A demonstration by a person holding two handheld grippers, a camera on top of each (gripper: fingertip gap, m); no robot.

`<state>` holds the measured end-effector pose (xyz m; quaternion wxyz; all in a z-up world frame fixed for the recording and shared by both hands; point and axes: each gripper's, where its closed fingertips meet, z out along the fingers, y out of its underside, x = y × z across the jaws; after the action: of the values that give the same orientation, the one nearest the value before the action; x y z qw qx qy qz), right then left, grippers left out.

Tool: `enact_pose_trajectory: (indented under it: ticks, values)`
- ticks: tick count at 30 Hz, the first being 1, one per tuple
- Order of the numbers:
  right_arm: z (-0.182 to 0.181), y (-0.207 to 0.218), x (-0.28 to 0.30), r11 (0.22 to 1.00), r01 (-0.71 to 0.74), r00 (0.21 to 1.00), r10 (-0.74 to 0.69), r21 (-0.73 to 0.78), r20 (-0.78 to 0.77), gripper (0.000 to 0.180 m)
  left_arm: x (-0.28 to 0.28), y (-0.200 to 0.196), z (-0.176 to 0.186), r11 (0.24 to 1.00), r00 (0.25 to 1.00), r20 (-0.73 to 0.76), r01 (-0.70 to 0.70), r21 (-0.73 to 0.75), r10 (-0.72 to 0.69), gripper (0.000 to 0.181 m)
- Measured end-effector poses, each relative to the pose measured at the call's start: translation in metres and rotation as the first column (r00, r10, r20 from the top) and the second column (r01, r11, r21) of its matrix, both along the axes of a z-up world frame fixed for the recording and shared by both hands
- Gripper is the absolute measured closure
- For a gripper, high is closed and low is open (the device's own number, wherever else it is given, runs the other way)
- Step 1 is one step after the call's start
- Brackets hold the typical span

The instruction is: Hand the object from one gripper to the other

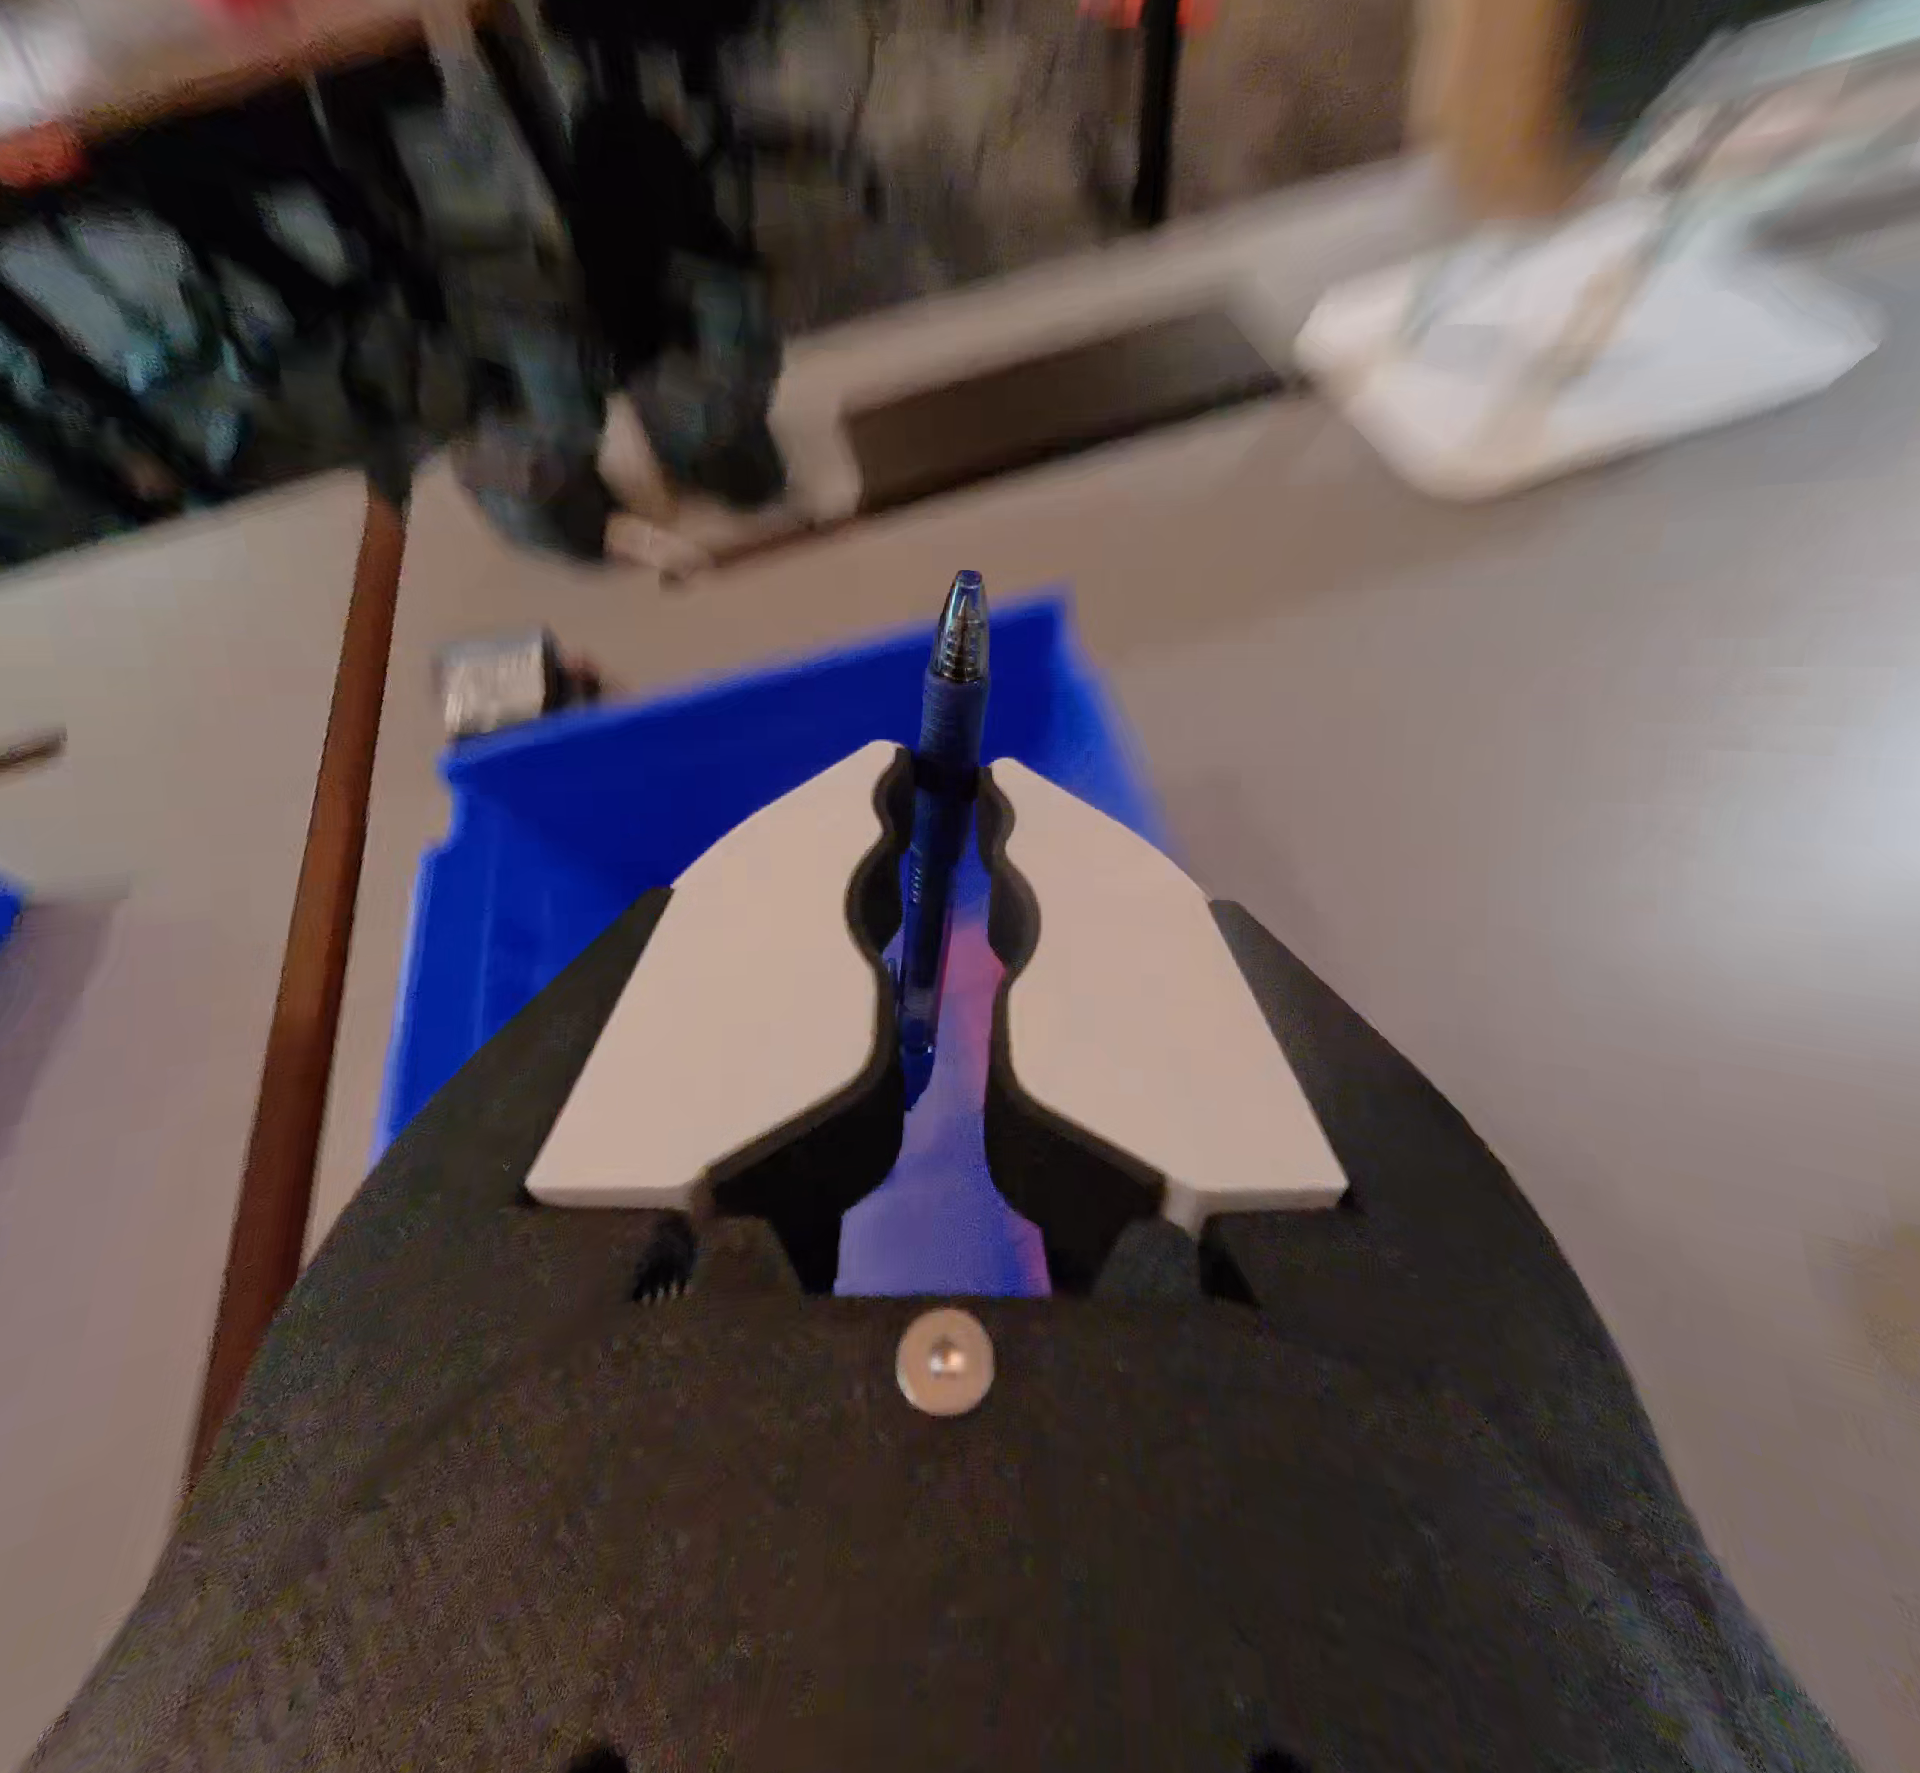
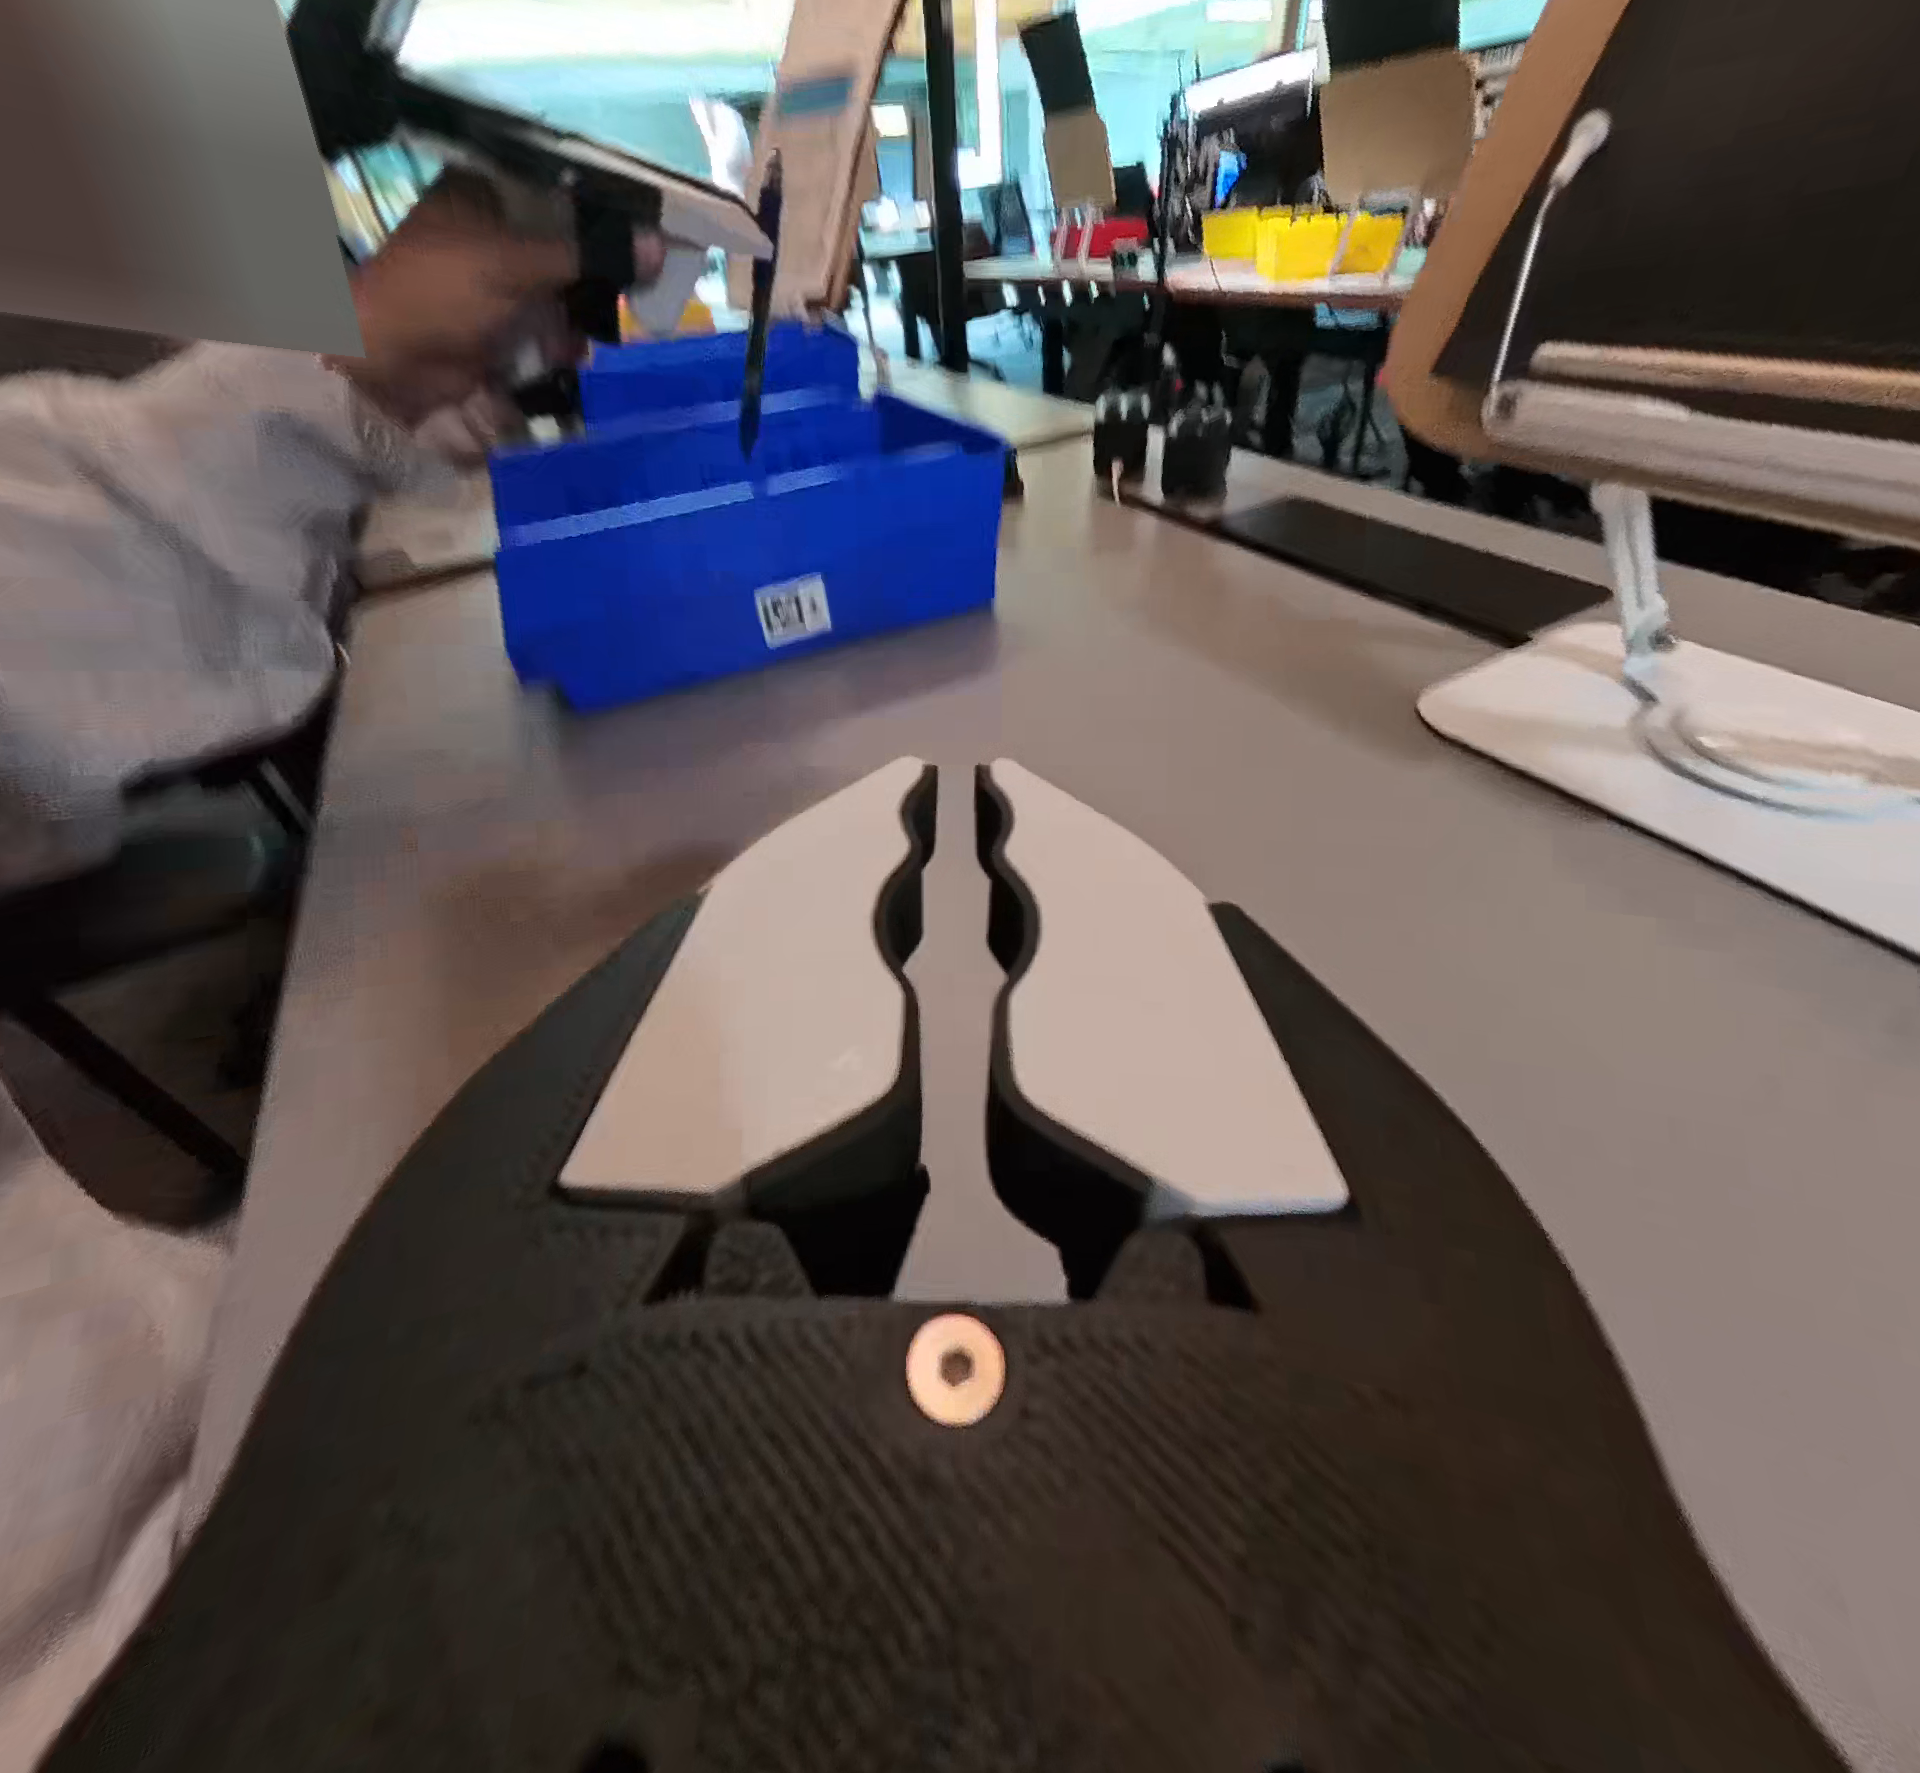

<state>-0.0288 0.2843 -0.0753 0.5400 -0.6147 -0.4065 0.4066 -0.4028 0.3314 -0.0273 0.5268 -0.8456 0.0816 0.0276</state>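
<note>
My left gripper is shut on a blue pen. The pen runs along the gap between the fingers and its clear tip sticks out past them, above a blue bin. In the right wrist view the left gripper shows far off at upper left, holding the pen upright over the blue bin. My right gripper is low over the grey table, well short of the bin. Its fingers stand nearly together with a narrow gap and nothing between them.
A monitor on a white stand stands at the right; it also shows in the left wrist view. A second blue bin sits behind the first. A person's sleeve is at the left. A black slot runs along the table's back.
</note>
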Motion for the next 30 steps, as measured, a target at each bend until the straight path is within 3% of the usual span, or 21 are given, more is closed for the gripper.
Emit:
enact_pose_trajectory:
  ticks: [1,3,6,10,14,18,20,24,25,27,30]
  values:
    - [0.009,0.004,-0.005,1.000,-0.010,0.998,0.009,-0.017,-0.055,0.172,0.025,-0.007,0.030,0.993,0.998,0.045,0.032,0.117,-0.038,0.171]
    - [0.019,0.012,-0.011,0.999,-0.019,0.990,0.014,-0.036,-0.137,0.171,0.084,-0.025,0.076,0.939,0.970,0.164,0.119,0.322,-0.179,0.170]
    - [0.013,0.003,-0.017,0.996,-0.066,0.984,0.054,-0.068,-0.171,0.167,0.184,-0.053,0.094,0.799,0.808,0.325,0.270,0.538,-0.492,0.170]
    - [-0.016,-0.021,-0.022,0.985,-0.172,0.985,0.172,0.000,0.002,0.152,0.268,-0.050,0.023,0.742,0.627,0.421,0.432,0.513,-0.656,0.170]
    - [-0.036,-0.012,-0.015,0.988,-0.148,0.986,0.151,-0.046,0.074,0.140,0.306,-0.038,-0.014,0.714,0.425,0.575,0.463,0.526,-0.699,0.170]
    - [-0.040,-0.010,-0.015,0.976,-0.171,0.983,0.178,-0.134,0.037,0.135,0.340,-0.047,-0.022,0.647,0.361,0.551,0.562,0.514,-0.752,0.170]
    - [-0.042,-0.019,-0.019,0.970,-0.205,0.976,0.213,-0.131,0.048,0.164,0.353,-0.060,-0.017,0.596,0.345,0.501,0.603,0.530,-0.794,0.171]
    - [-0.040,-0.032,-0.030,0.975,-0.209,0.974,0.214,-0.078,0.069,0.165,0.357,-0.071,-0.012,0.554,0.322,0.463,0.619,0.557,-0.826,0.170]
    - [-0.038,-0.033,-0.032,0.976,-0.206,0.976,0.210,-0.073,0.055,0.165,0.353,-0.070,-0.011,0.563,0.320,0.474,0.595,0.574,-0.821,0.154]
    - [-0.033,-0.031,-0.032,0.977,-0.199,0.979,0.201,-0.081,0.014,0.165,0.341,-0.059,-0.012,0.618,0.330,0.528,0.509,0.599,-0.783,0.103]
    - [-0.026,-0.025,-0.026,0.977,-0.189,0.982,0.186,-0.094,-0.044,0.165,0.335,-0.054,-0.017,0.650,0.288,0.593,0.471,0.596,-0.752,0.097]
